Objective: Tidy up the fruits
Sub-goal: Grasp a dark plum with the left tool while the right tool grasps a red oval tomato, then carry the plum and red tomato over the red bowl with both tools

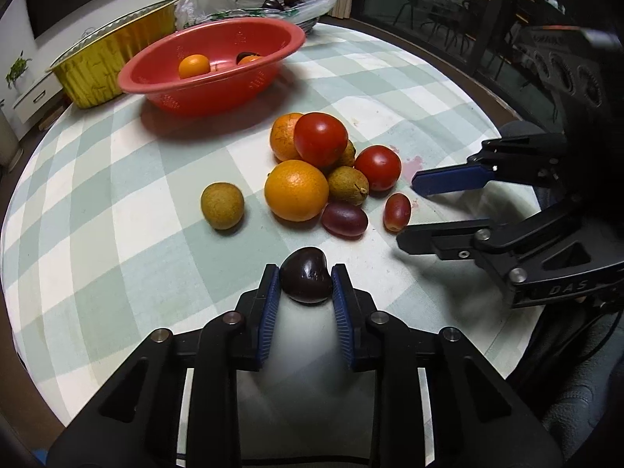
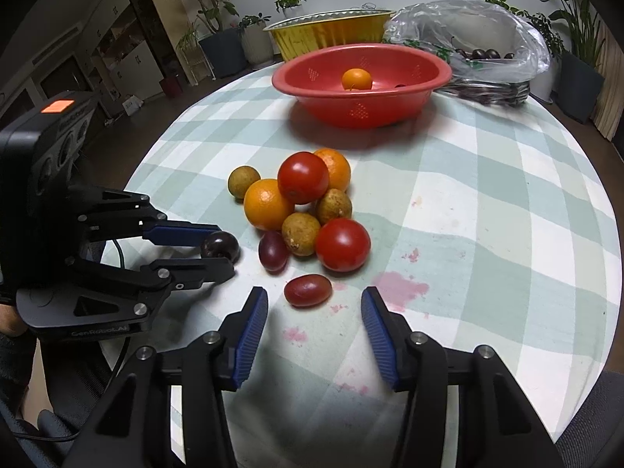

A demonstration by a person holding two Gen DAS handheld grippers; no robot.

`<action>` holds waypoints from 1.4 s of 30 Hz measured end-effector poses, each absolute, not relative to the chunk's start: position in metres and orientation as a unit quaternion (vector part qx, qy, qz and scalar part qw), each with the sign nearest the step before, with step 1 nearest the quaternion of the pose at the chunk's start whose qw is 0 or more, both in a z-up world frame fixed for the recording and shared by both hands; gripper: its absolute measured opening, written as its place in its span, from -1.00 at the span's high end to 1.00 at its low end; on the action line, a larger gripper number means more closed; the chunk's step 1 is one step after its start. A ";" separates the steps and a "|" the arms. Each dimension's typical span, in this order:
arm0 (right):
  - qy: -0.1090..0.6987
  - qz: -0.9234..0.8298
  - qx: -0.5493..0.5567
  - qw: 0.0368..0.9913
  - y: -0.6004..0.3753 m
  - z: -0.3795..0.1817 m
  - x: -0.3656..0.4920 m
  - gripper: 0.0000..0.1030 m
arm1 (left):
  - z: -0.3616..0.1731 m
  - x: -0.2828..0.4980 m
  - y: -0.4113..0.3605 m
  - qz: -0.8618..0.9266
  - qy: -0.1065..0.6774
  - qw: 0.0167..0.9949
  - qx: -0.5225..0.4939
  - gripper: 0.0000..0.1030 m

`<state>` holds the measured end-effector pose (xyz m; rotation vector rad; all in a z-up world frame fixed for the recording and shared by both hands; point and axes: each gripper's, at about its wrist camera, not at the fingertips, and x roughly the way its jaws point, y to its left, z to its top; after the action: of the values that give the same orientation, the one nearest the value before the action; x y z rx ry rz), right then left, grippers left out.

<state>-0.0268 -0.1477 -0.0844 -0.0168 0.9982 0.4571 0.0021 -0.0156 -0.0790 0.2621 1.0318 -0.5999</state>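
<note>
My left gripper (image 1: pixel 306 275) is pinching a dark cherry (image 1: pixel 307 275), bottom centre of its own view, both pads pressed on the fruit, which sits low over the worktop (image 1: pixel 117 214). My right gripper (image 2: pixel 315 306) stands spread, and a reddish grape (image 2: pixel 308 290) lies on the cloth just ahead of its fingertips, not yet touched as far as I can see.

Progress, as I judge it: early days. The red bowl (image 2: pixel 362 111) in the upper middle holds one orange (image 2: pixel 356 79) and a glimpse of something else. The plastic bag (image 2: pixel 468 27) at upper right has dark cherries in it. The gold foil tray (image 2: pixel 331 33) behind the bowl shows me nothing inside from here. Still loose in the pile mid-frame: two tomatoes, two oranges, several brownish round fruits, two grapes. So most of the sorting is left.

The left view shows the pinch straight on: pads flush on both sides of the cherry. It also shows a second orange shape in the bowl, half hidden from the right view. The right view shows the left gripper side-on at left, plus pink stains on the cloth near the grape, which the left view barely catches.
</note>
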 end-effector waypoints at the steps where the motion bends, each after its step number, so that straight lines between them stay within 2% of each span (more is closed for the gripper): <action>1: 0.476 0.217 -0.010 0.852 -0.146 -0.085 -0.026 -0.05 | -0.078 0.001 -0.013 -0.281 0.484 0.820 0.118 0.51; 6: 0.473 0.213 -0.026 0.855 -0.140 -0.087 -0.023 -0.03 | -0.072 -0.006 -0.002 -0.277 0.477 0.829 0.092 0.51; 11: 0.469 0.207 -0.051 0.857 -0.134 -0.087 -0.023 0.17 | -0.066 -0.010 0.009 -0.270 0.472 0.837 0.066 0.51; 22: 0.454 0.197 -0.127 0.860 -0.119 -0.088 -0.030 0.46 | -0.062 -0.011 0.019 -0.262 0.466 0.844 0.042 0.51; 33: 0.461 0.213 -0.073 0.858 -0.134 -0.075 -0.032 0.47 | -0.052 -0.007 0.028 -0.256 0.458 0.851 0.028 0.51; 42: 0.450 0.194 0.002 0.872 -0.178 -0.049 -0.005 0.47 | -0.019 0.031 0.037 -0.246 0.432 0.867 0.030 0.51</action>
<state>-0.0055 -0.1782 -0.0491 0.0044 0.9399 0.4051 0.0306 0.0365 -0.0191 0.0626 0.9051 -0.5147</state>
